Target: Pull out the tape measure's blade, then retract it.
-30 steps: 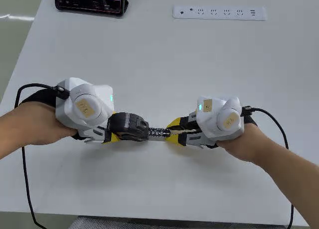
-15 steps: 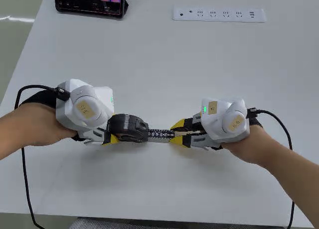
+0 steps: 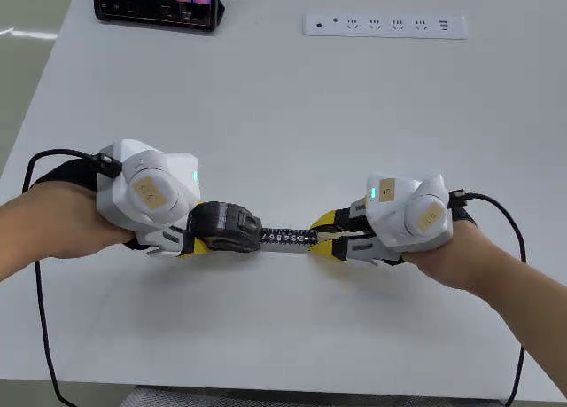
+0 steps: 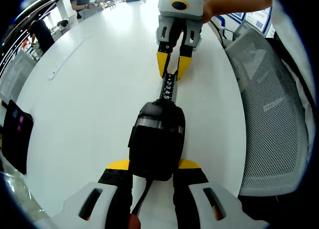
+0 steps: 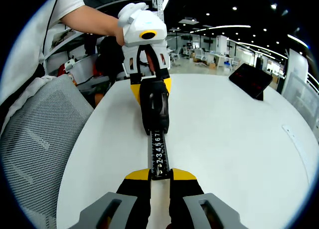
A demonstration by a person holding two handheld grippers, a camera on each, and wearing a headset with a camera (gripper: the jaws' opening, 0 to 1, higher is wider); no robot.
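Left gripper clenched on black tape measure, near edge of white table. Right gripper pinches blade end; short numbered stretch spans between them.

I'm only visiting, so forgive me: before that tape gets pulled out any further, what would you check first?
1. The left tool clamps the black tape measure case: ok.
2. The right tool pinches the end of the black blade with white numbers: ok.
3. The blade runs straight between both tools, no kink: ok.
4. The white table is bare along the pull path: ok.
5. The blade lock is released: cannot tell.
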